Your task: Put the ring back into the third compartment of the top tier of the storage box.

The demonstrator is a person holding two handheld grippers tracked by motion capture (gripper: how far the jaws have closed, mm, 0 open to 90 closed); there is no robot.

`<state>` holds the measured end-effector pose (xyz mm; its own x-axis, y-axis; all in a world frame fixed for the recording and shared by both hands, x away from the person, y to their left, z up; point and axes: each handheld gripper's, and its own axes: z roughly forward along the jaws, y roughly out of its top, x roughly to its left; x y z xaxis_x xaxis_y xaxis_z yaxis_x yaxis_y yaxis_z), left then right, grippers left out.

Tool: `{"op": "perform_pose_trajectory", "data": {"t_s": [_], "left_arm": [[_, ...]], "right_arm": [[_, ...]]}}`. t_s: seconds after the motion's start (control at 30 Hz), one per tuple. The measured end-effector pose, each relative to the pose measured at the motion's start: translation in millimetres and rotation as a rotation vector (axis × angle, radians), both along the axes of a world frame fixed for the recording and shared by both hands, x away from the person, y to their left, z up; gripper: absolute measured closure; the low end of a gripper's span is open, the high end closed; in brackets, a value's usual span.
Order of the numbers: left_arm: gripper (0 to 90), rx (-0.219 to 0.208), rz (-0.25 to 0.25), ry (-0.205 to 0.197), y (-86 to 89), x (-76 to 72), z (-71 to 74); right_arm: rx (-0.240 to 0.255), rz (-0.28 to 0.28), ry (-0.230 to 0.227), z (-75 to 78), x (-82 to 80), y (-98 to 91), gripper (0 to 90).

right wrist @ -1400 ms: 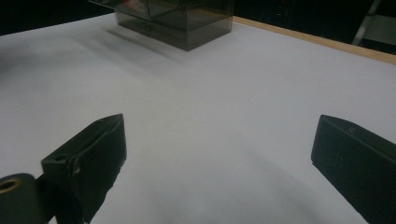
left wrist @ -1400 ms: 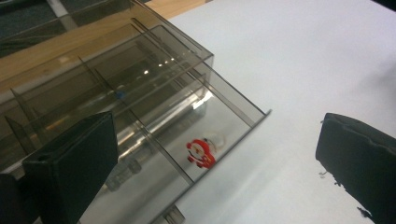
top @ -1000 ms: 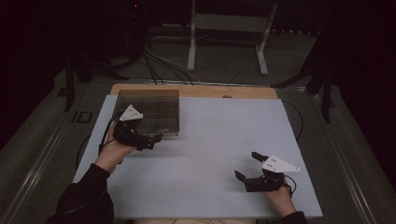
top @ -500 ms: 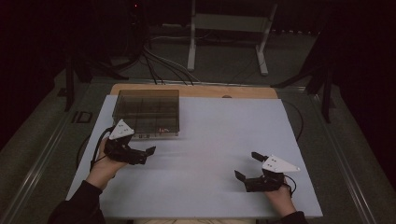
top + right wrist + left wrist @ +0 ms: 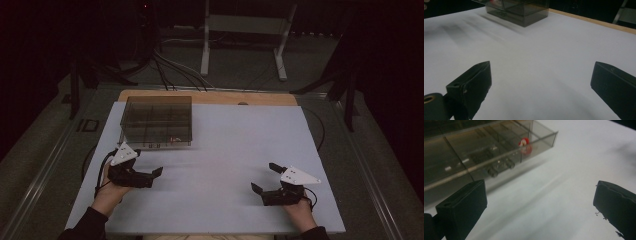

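A smoky clear compartment box (image 5: 156, 121) stands at the far left of the white table top (image 5: 235, 145). A small red and white object (image 5: 173, 140) lies in its near right compartment and shows up close in the left gripper view (image 5: 525, 145). My left gripper (image 5: 152, 177) is held a little in front of the box (image 5: 486, 147), open, with nothing between its fingers (image 5: 461, 207). My right gripper (image 5: 265, 178) rests low at the near right, also open and empty (image 5: 541, 85), with the box (image 5: 519, 10) far off.
A wooden strip (image 5: 210, 97) runs along the table's far edge. Beyond it on the dark floor are cables (image 5: 170, 70) and a metal stand (image 5: 240, 40). A metal rail (image 5: 45, 170) runs beside the table's left edge.
My left gripper has drawn back from the box's front toward the person and stays open. The right gripper has hardly moved.
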<state>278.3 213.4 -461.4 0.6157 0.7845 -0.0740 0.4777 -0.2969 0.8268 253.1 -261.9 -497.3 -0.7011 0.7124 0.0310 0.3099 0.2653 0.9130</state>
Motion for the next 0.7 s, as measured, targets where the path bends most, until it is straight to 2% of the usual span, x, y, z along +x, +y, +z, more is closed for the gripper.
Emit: {"op": "perform_pose_trajectory", "data": {"t_s": [0.1,0.17,0.37,0.53,0.57,0.7], "left_arm": [[0.0,-0.001,-0.002,0.017,2.6,-1.4,-8.0],[0.0,0.013,0.006,0.018,4.3,-2.5,-12.3],[0.0,-0.004,0.023,0.028,10.9,-5.7,-22.5],[0.0,-0.015,0.023,0.019,13.5,-8.9,-28.2],[0.0,0.002,0.019,0.004,12.8,-10.2,-30.6],[0.0,0.02,0.019,0.0,11.6,-10.6,-35.5]], "right_arm": [[0.0,0.0,0.0,0.0,0.1,-0.2,3.1],[0.001,0.0,0.0,0.1,0.0,-0.2,3.1],[0.0,0.001,0.0,-0.1,0.3,-0.3,3.1],[-0.001,0.002,-0.001,-0.1,0.2,-0.2,3.1],[-0.003,0.002,-0.002,-0.1,0.3,0.0,3.1],[-0.005,0.004,-0.003,-0.2,0.3,0.1,3.1]]}}
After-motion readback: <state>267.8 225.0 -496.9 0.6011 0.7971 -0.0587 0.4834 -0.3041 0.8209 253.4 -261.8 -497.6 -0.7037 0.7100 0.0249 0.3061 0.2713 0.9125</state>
